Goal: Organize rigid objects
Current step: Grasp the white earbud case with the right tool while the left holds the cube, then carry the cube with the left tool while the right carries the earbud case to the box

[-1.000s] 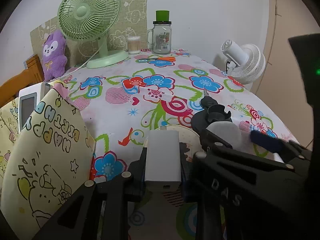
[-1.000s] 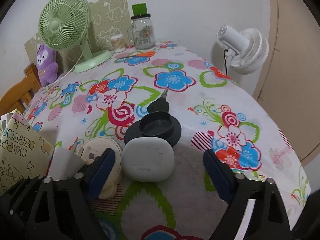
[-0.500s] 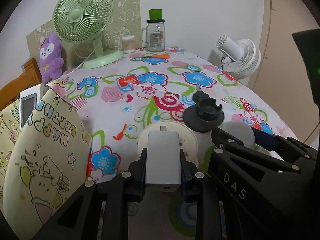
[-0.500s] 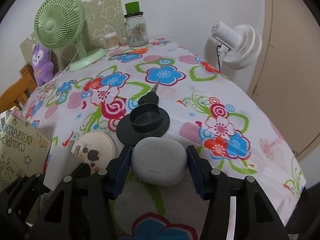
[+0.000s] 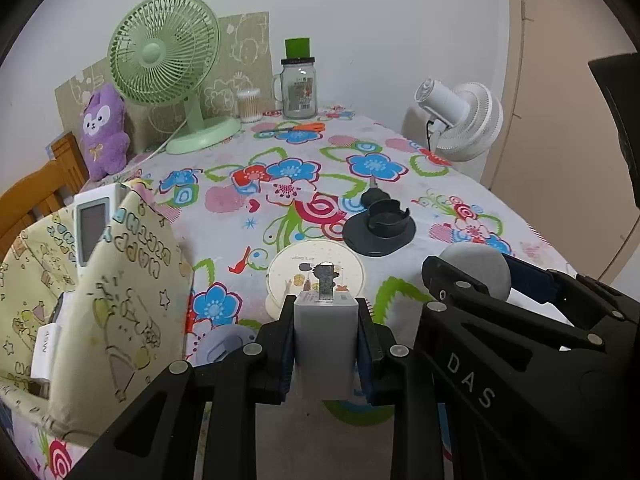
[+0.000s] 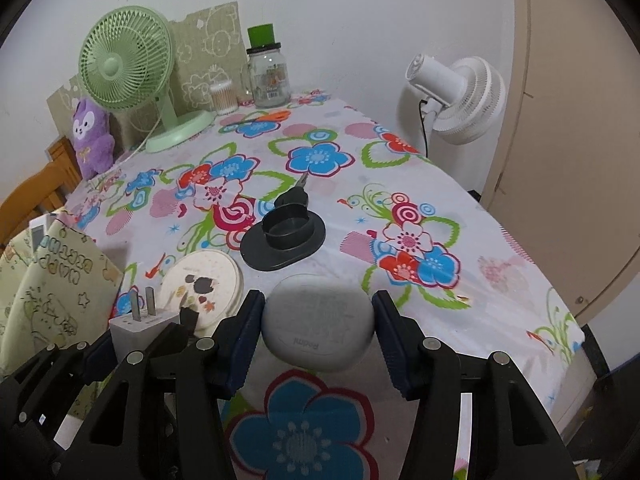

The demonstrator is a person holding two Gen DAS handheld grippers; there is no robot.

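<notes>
The smooth, rounded earbud case could squirt out of the right gripper, clamped narrowly by its sides above the counter's near edge. The left gripper's fingers are nearly together, clamped on the white charger, prongs pointing away.
</notes>
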